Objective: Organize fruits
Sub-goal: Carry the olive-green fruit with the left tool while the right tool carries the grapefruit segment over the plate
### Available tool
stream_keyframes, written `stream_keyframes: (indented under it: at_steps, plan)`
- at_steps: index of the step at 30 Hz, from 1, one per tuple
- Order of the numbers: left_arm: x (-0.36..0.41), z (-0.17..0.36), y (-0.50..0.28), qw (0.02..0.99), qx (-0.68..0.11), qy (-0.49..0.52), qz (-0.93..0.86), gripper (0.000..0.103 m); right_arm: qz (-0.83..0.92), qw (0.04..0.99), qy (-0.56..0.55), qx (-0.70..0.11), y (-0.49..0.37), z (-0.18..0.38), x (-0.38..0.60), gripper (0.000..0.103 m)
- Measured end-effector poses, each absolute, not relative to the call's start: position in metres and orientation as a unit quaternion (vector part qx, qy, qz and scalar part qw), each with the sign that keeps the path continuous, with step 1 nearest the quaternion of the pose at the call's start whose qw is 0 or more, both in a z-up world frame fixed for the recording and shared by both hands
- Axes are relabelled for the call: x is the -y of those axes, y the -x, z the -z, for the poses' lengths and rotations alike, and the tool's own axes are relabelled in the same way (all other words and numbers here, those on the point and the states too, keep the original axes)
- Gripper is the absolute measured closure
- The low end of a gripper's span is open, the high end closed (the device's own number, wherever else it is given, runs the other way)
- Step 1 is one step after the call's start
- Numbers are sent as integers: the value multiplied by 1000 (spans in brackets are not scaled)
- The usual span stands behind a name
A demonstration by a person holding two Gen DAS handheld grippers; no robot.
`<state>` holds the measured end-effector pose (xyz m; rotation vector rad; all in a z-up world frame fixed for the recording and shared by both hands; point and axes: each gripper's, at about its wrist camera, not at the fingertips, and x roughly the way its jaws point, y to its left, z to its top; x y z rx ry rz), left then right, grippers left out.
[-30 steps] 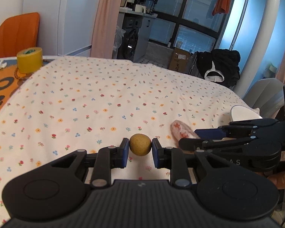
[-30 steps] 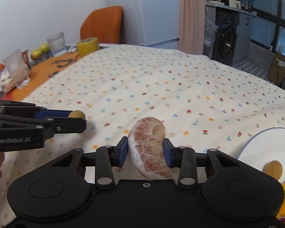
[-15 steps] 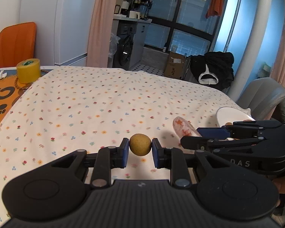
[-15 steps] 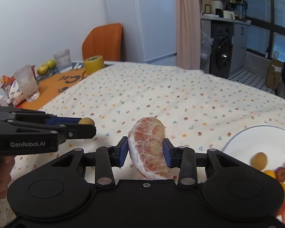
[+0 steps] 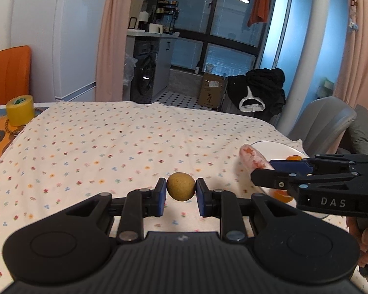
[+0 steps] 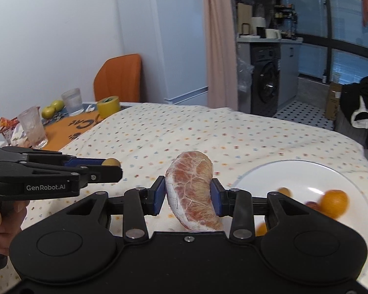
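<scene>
Left tool [image 5: 181,190], clenched on a small round fruit [image 5: 180,189]: tan, matte, finely speckled skin, pinched at its widest part between the two blue pads and held clear above the flowered cloth [image 5: 110,147]. Right tool [image 6: 188,193], clenched on a peeled citrus segment [image 6: 192,193]: curved wedge, pink-orange flesh under a thin white veined membrane, standing nearly upright with its narrow end toward the tool body. White plate [image 6: 294,171], at the right of the counter near its edge, carrying an orange fruit [image 6: 335,202] and some smaller pieces, blurred. The right tool hangs just beside the plate's near-left rim; the left tool is further left. The middle of the cloth lies open out to its far edge. Yellow tape roll [image 5: 20,109], two glasses and two green apples [image 6: 52,108] stand well apart at the far left.
</scene>
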<state>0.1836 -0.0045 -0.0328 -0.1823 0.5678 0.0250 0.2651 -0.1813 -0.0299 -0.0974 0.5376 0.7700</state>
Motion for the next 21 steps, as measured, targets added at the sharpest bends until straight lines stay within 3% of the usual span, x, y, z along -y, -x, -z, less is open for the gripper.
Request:
stream_keyframes:
  at_steps: [21]
  plan:
    - [58, 22, -195, 961, -268, 64, 31, 79, -296, 924, 14, -242, -264, 28, 272, 66]
